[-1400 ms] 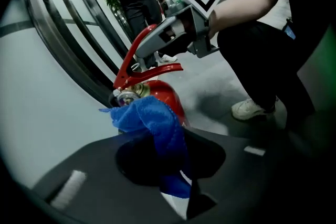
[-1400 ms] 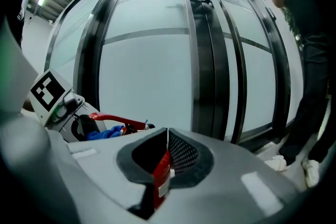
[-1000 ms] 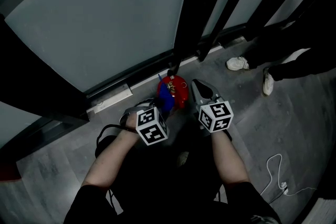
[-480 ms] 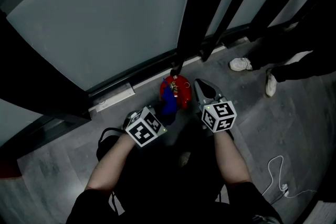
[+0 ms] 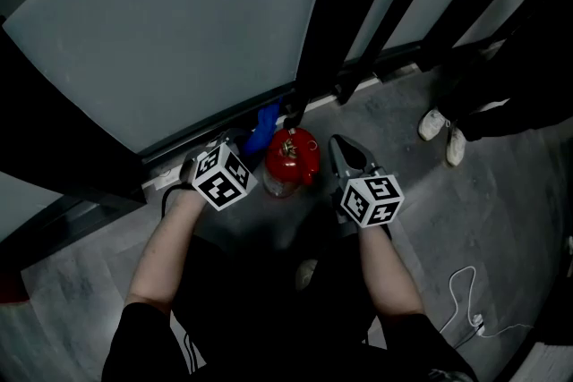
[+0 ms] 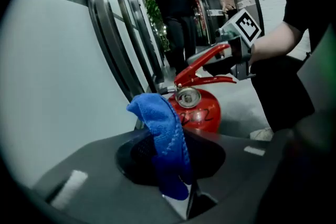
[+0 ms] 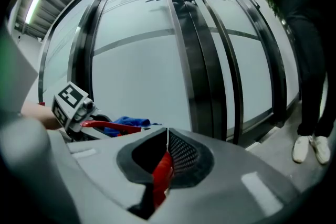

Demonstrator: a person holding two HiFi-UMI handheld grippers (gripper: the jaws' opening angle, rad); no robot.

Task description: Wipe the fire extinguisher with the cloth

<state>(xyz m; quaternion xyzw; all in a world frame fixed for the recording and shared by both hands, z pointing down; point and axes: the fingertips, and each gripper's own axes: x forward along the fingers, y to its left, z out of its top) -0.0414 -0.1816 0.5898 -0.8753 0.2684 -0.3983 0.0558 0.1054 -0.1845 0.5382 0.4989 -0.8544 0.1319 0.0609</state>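
A red fire extinguisher stands on the grey floor by the glass wall; its body with the gauge also shows in the left gripper view. My left gripper is shut on a blue cloth, which hangs out of its jaws just left of and behind the extinguisher's top, apart from it. To the right, my right gripper is shut on the extinguisher's red handle, also seen in the left gripper view.
A frosted glass wall with dark metal posts rises right behind the extinguisher. A person's white shoes stand at the right, and a person stands further along the wall. A white cable lies on the floor.
My left gripper has swung the blue cloth from the extinguisher's near left side up and to the left, toward the wall's base. The right gripper has stayed on the handle. The bystander's feet have shifted.
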